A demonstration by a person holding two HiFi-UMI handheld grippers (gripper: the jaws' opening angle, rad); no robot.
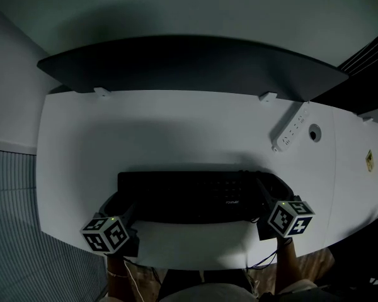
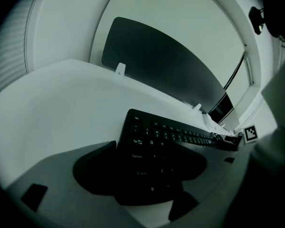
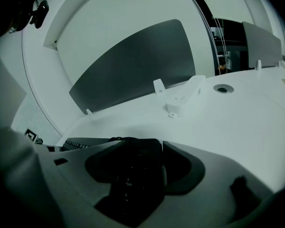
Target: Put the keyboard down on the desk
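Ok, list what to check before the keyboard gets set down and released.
1. Left gripper clamps the keyboard's left end: ok, its jaws are on it.
2. Right gripper clamps the right end: ok, its jaws are on it.
3. Keys face up: ok.
4. Keyboard runs along the desk's front edge, not skewed: ok.
5. Nothing crowds the landing spot: ok, the power strip lies apart at the back right.
6. Keyboard's underside already touches the desk: cannot tell.
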